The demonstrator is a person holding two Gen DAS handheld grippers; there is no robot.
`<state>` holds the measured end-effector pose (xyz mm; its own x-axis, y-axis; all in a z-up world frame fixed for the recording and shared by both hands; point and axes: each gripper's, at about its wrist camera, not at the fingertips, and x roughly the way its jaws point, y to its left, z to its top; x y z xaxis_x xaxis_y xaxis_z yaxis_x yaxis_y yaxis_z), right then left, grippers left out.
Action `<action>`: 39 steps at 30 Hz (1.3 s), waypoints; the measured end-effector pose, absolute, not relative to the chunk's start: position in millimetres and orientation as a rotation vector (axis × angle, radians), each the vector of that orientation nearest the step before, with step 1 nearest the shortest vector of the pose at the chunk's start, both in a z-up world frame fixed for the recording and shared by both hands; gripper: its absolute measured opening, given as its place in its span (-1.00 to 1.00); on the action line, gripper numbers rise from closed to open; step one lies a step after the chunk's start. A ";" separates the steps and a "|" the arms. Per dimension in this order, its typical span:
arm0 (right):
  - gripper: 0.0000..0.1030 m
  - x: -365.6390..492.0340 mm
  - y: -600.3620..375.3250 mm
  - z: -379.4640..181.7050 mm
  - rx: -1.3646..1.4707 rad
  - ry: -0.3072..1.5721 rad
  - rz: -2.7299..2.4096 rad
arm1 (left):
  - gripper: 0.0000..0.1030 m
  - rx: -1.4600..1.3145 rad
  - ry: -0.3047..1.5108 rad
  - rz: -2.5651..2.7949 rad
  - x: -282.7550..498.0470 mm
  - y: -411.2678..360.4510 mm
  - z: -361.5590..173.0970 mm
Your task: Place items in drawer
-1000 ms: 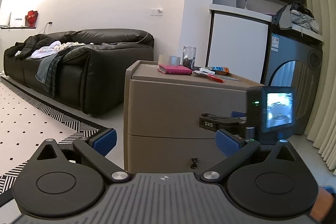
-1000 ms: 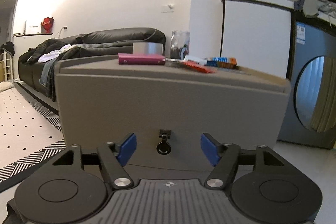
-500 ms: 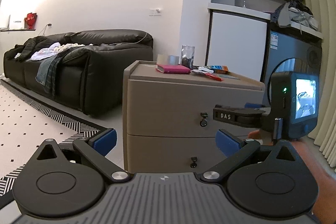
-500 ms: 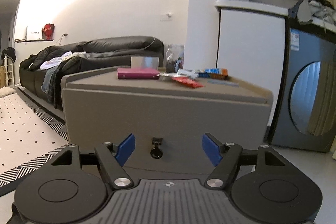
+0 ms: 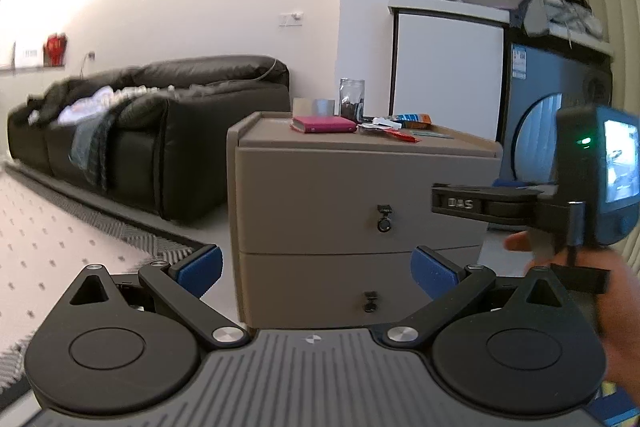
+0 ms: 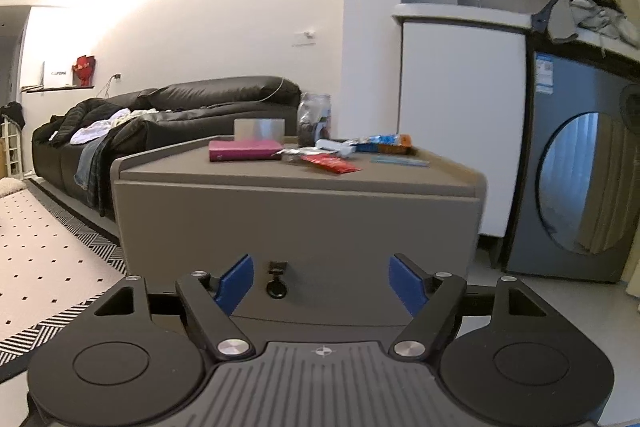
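Observation:
A taupe two-drawer cabinet (image 5: 352, 211) stands in front of me, both drawers closed. Its upper drawer handle (image 6: 277, 285) is a small black ring, and the lower handle (image 5: 370, 302) matches it. On top lie a pink book (image 6: 245, 150), a red packet (image 6: 331, 163), a blue-orange packet (image 6: 382, 143) and a glass jar (image 6: 315, 119). My left gripper (image 5: 316, 269) is open and well short of the cabinet. My right gripper (image 6: 321, 279) is open, close to the upper drawer front, with the handle between its blue pads. In the left wrist view the right gripper's body (image 5: 552, 199) hangs at the cabinet's right, held by a hand.
A black sofa (image 5: 160, 131) strewn with clothes stands to the left, with a patterned rug (image 6: 44, 243) in front. A white cabinet (image 6: 460, 123) and a front-loading machine (image 6: 580, 195) stand right of the drawers. Bare floor lies between me and the cabinet.
The right gripper has pulled back and risen, so the cabinet top shows more from above. In the left wrist view the right gripper's body has slid rightward, uncovering the upper handle.

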<state>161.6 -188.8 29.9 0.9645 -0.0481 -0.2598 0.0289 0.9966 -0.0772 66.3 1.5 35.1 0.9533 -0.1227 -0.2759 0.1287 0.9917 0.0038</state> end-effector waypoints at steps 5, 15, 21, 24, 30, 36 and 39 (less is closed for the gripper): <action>0.52 137.1 -193.5 35.0 -0.110 0.227 -0.071 | 1.00 0.026 0.287 -0.136 64.9 -4.8 33.8; 0.53 101.3 -204.7 40.4 -0.065 0.244 -0.035 | 1.00 -0.023 0.288 -0.160 63.2 -8.4 36.1; 0.53 82.8 -202.1 40.4 -0.092 0.234 -0.057 | 1.00 -0.026 0.265 -0.202 58.6 -14.3 39.7; 0.53 72.0 -200.1 39.9 -0.113 0.221 -0.074 | 1.00 -0.022 0.260 -0.205 55.8 -19.5 40.2; 0.53 60.2 -204.6 42.5 -0.080 0.233 -0.051 | 1.00 -0.027 0.268 -0.196 51.2 -21.1 39.1; 0.53 51.5 -207.6 47.9 -0.063 0.229 -0.044 | 1.00 -0.062 0.262 -0.198 48.9 -13.6 40.1; 0.53 48.4 -207.8 48.9 -0.064 0.227 -0.045 | 1.00 -0.077 0.256 -0.208 47.3 -9.7 40.3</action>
